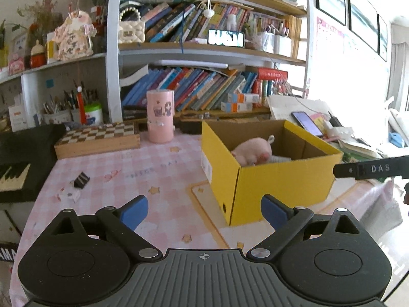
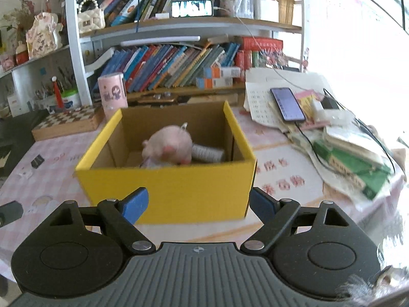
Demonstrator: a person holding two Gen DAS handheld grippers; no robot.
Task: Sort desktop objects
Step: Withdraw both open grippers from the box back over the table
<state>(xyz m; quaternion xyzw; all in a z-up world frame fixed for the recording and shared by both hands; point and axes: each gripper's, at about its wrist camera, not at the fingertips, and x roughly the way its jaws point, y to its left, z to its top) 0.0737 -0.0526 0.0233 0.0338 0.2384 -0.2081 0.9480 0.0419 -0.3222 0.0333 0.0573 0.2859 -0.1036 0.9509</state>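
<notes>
A yellow cardboard box (image 1: 276, 186) stands open on the pink checked tablecloth (image 1: 122, 174). Inside it lie a pink plush toy (image 1: 251, 152) and a white ribbed item (image 1: 280, 159). My left gripper (image 1: 204, 212) is open and holds nothing; the box's near corner is just beyond its right finger. In the right wrist view the box (image 2: 166, 189) sits straight ahead, with the plush toy (image 2: 168, 145) and the ribbed item (image 2: 207, 153) in it. My right gripper (image 2: 199, 204) is open and holds nothing, close in front of the box's front wall. A black binder clip (image 1: 81, 179) and a small white item (image 1: 69, 195) lie left of the box.
A pink cylinder (image 1: 160, 116) and a wooden chessboard box (image 1: 98, 138) stand behind, against the bookshelf (image 1: 204, 89). A keyboard (image 1: 15, 176) lies at the left edge. A phone (image 2: 287, 103) rests on papers, and books (image 2: 352, 163) are piled to the right of the box.
</notes>
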